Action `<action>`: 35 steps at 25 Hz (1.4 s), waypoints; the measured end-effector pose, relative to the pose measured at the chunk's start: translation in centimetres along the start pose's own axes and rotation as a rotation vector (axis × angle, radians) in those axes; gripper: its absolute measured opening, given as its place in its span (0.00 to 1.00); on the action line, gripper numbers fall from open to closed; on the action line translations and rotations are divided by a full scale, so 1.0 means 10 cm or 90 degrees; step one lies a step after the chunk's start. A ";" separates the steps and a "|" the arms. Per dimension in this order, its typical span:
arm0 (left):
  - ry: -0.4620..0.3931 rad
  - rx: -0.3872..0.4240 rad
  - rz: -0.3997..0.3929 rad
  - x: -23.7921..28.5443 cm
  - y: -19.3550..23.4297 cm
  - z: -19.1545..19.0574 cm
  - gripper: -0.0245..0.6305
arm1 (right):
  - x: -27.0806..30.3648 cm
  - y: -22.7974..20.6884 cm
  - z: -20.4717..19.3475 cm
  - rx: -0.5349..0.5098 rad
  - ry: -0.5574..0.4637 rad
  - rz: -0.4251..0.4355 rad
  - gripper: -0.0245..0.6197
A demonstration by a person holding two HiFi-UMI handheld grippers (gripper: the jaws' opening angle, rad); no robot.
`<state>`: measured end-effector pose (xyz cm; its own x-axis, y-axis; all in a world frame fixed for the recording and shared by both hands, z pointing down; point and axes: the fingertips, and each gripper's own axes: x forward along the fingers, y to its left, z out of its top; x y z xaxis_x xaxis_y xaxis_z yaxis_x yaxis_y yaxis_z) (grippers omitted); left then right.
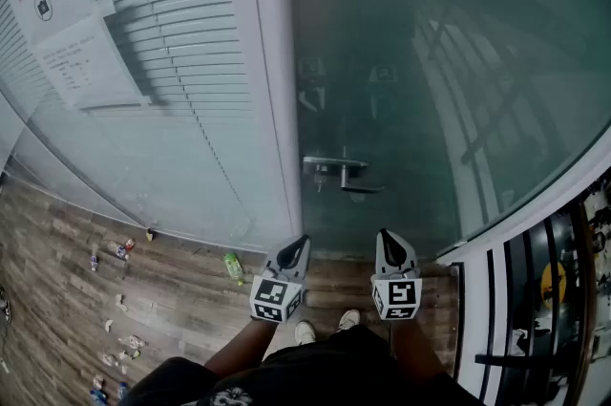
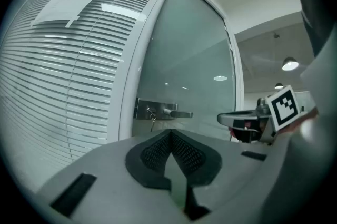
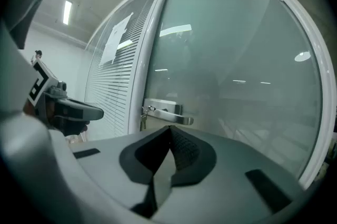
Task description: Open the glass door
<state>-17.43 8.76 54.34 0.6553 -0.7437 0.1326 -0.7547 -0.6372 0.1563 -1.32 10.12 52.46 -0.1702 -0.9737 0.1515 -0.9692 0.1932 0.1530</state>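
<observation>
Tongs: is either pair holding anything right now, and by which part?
Nothing is held. The left tongs and the right tongs are both shut on nothing, pointing at the door handle on the glass door without touching it.

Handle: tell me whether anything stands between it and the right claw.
Nothing visible does. The right claw, shut and empty, points toward the handle across open air; the left claw is off to its side.

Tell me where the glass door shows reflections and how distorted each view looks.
Head view: glass door dim and greenish, faint reflections above the handle, door frame bowed. Left gripper view: ceiling lights mirrored in the glass, blinds curving. Right gripper view: light streaks on the glass, black corners.
</observation>
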 end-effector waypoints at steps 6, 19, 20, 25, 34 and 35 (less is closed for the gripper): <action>0.013 -0.005 0.027 0.26 0.23 -0.06 0.05 | 0.40 -0.04 0.29 -0.064 -0.033 0.052 0.07; 0.022 0.012 0.064 0.68 0.48 -0.07 0.05 | 1.12 0.17 0.30 -0.445 0.078 0.253 0.27; 0.032 0.006 0.062 0.70 0.47 -0.06 0.05 | 1.18 0.20 0.28 -0.483 0.090 0.264 0.29; 0.038 0.003 0.059 0.75 0.48 -0.10 0.05 | 1.40 0.30 0.07 -0.574 0.156 0.299 0.30; 0.031 0.005 0.064 0.81 0.50 -0.15 0.05 | 1.64 0.36 -0.25 -0.632 0.241 0.359 0.30; 0.031 0.005 0.064 0.82 0.49 -0.16 0.05 | 1.65 0.37 -0.28 -0.632 0.245 0.364 0.30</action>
<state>-15.74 -0.11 57.80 0.5771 -0.7932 0.1946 -0.8167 -0.5618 0.1318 -7.24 -4.90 58.27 -0.3021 -0.6501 0.6972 -0.1831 0.7573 0.6269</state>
